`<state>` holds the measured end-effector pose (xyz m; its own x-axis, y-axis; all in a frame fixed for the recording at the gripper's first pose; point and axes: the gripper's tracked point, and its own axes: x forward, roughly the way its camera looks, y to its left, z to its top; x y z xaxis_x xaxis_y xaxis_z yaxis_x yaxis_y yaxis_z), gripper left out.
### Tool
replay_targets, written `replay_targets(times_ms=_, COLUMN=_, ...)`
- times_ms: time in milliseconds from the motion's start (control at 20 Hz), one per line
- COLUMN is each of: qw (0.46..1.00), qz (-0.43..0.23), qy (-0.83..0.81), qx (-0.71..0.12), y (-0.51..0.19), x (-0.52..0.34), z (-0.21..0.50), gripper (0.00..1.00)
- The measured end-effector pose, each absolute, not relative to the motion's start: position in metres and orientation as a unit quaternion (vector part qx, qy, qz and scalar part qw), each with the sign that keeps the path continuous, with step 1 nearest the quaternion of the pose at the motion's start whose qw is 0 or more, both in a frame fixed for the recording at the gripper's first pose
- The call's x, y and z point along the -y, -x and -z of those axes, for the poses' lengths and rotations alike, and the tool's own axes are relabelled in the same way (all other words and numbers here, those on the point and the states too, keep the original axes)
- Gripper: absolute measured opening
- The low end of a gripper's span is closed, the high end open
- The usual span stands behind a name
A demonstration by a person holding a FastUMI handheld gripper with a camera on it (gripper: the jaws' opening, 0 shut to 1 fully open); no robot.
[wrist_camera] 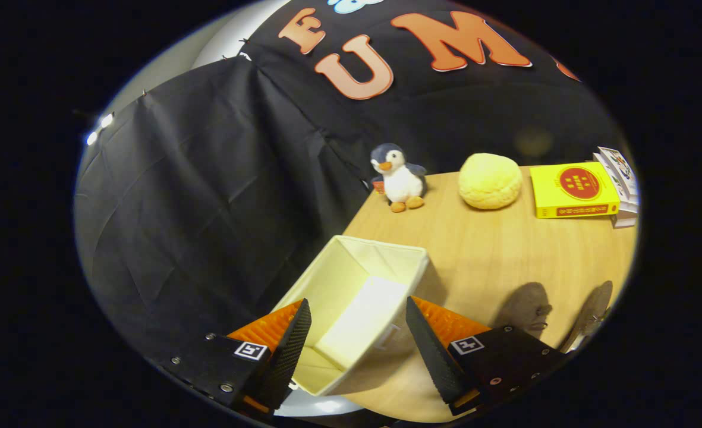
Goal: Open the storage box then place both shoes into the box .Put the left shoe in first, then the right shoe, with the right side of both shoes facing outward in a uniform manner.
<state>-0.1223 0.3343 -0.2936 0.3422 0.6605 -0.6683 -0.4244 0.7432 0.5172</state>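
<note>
Gripper [356,333] fingers spread, gripping nothing, above the open, empty storage box [327,279]. Box appears opened; both shoes not yet placed inside.

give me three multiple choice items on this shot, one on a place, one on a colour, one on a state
1. The plush penguin stands
A. inside the box
B. beside the round yellow cushion
C. on the yellow book

2. The open fabric storage box is
A. cream
B. blue
C. red

3. The gripper is
A. shut on the box
B. shut on nothing
C. open

Key: 1 B, both sit at the wooden table's far edge. 2 A, its walls are pale cream. 3 C, its fingers stand apart over the box.
</note>
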Motion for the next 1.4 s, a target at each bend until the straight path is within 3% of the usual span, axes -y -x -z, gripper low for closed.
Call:
replay_targets(times_ms=600, qw=0.828, qz=-0.22, qy=-0.032, qx=-0.514, y=0.14, x=-0.198, z=0.379, gripper=0.87)
replay_targets(times_ms=1000, qw=0.832, qz=-0.169, qy=0.061, qx=-0.525, y=0.121, x=-0.158, z=0.432, gripper=0.64)
replay_targets(times_ms=1400, qw=0.839, qz=-0.143, qy=0.066, qx=-0.521, y=0.105, x=-0.156, z=0.459, gripper=0.21)
